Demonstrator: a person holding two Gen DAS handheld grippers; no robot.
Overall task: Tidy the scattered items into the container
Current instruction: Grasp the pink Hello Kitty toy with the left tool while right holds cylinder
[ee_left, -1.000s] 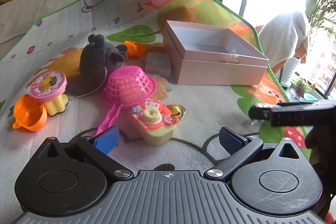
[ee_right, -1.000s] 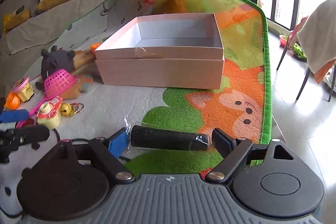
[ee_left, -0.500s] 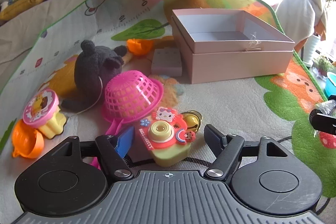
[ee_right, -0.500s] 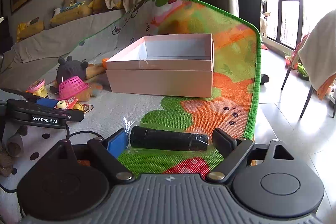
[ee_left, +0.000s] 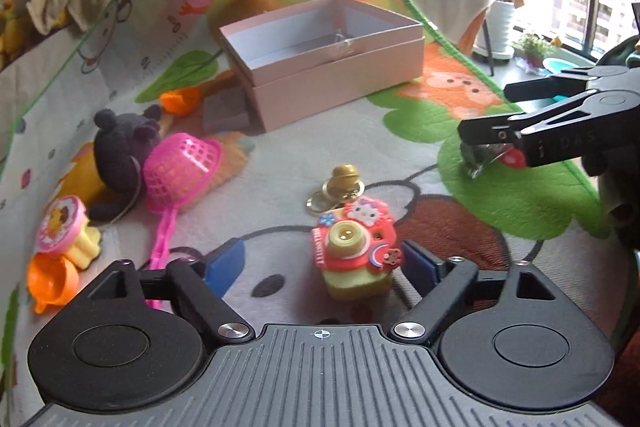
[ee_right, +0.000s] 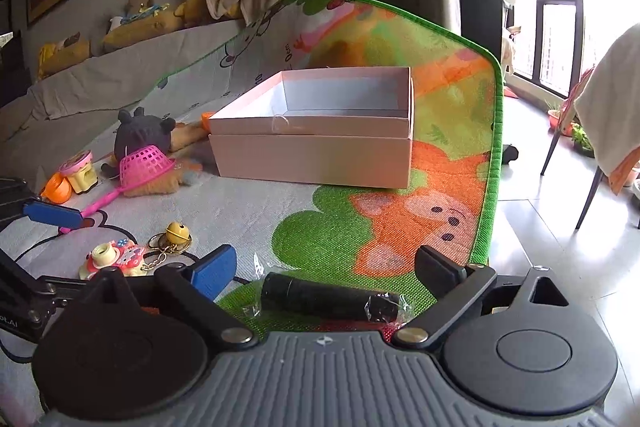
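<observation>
An open pink box (ee_left: 324, 67) (ee_right: 320, 131) stands on the play mat. My left gripper (ee_left: 320, 263) is open around a red and yellow toy camera (ee_left: 354, 251), which lies near the right finger; the camera also shows in the right wrist view (ee_right: 114, 257). My right gripper (ee_right: 324, 271) is open over a black cylinder in clear wrap (ee_right: 328, 301) that lies between its fingers on the mat. A gold bell keyring (ee_left: 340, 183) (ee_right: 174, 235) is attached to the camera.
Left of the box lie a dark plush toy (ee_left: 124, 147), a pink strainer (ee_left: 180, 171), an orange cup (ee_left: 50, 279), a yellow pot with a pink lid (ee_left: 66, 233) and a grey block (ee_left: 224, 107). The mat's green edge (ee_right: 494, 163) borders tiled floor on the right.
My left gripper has opened wider and swung, so the camera now sits by its right finger. My right gripper has lifted its view; the black cylinder stays between its open fingers.
</observation>
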